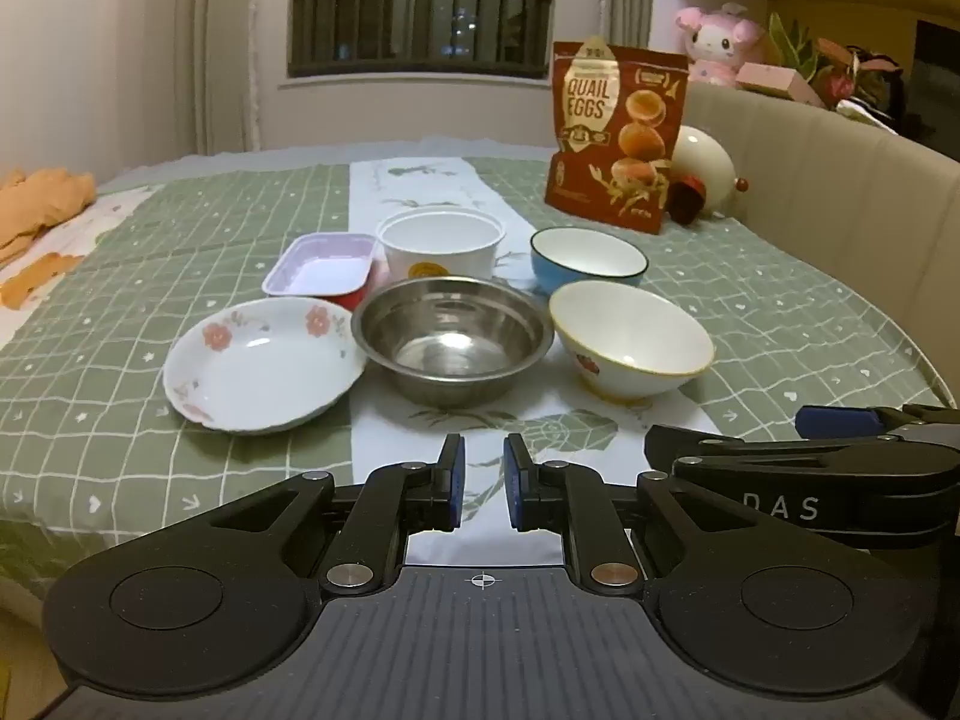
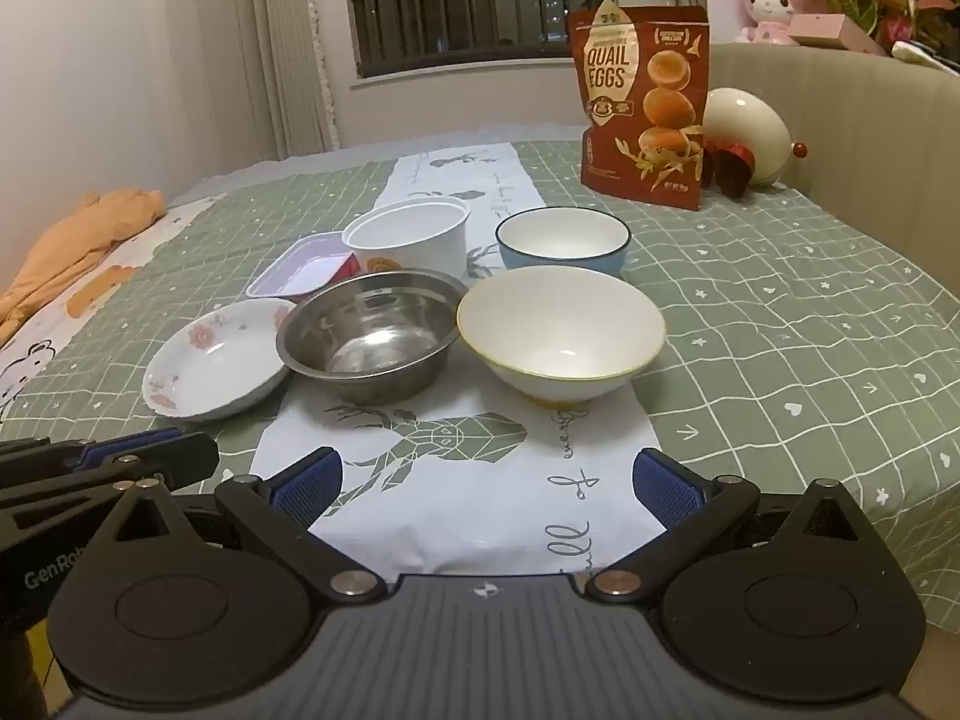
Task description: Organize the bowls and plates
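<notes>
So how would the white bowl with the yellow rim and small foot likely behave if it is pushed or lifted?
The white bowl flares wide over a narrow foot, so a push at the rim would probably tip it. It looks glazed, likely slippery and breakable.

1. The tray point(image 1: 321, 267) has its near right corner hidden behind the steel bowl point(image 1: 453, 339) at frame centre.
2. The cloth point(image 1: 42, 204) is cut off by the left edge.
3. The egg-shaped thing point(image 1: 702, 171), upper right, is partly hidden behind the bag point(image 1: 618, 132).
4. The bag's small print is unreadable.
</notes>
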### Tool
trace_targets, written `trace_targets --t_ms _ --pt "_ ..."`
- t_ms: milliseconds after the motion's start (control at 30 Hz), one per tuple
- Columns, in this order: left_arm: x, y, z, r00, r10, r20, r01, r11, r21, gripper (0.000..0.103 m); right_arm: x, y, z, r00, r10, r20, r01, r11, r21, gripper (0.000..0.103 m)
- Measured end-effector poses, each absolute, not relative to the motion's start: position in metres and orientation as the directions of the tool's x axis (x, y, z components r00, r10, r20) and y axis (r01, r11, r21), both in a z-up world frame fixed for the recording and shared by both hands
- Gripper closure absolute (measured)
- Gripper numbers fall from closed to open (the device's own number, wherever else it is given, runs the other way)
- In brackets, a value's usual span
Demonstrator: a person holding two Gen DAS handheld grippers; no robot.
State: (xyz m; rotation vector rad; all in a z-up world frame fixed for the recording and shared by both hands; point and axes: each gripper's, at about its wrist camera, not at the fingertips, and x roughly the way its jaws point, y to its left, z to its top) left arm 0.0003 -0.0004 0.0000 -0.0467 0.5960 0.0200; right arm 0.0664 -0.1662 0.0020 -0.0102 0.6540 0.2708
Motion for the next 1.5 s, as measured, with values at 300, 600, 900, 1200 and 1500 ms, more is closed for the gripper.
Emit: trace_targets --t_ms 300,600,900,1200,1500 --pt "-0.004 0.016 -0.015 0.825 -0.006 -0.565 -0.036 0.997 -0.064 0.087 0.068 -0.164 0.000 0.748 0.251 -0.615 -0.256 0.963 0.081 0.000" --pt "0.002 0.007 -0.012 0.813 0.005 -0.582 -0.051 0.997 -0.062 0.087 0.069 -0.163 -0.003 0.743 0.251 -0.620 -0.256 0.963 0.083 0.000" --pt "0.004 0.007 -0.012 0.808 0.004 -0.589 -0.051 0.997 -0.063 0.087 0.070 -0.164 -0.006 0.742 0.252 -0.621 -0.256 0.963 0.085 0.000" --pt "0.005 0.007 -0.013 0.806 0.002 -0.592 -0.053 0.996 -0.069 0.087 0.071 -0.163 -0.008 0.740 0.250 -0.625 -0.254 0.964 0.085 0.000" --pt "0.005 0.006 -0.014 0.804 -0.001 -0.595 -0.051 0.996 -0.069 0.087 0.071 -0.161 -0.008 0.737 0.252 -0.627 -0.257 0.963 0.085 0.000"
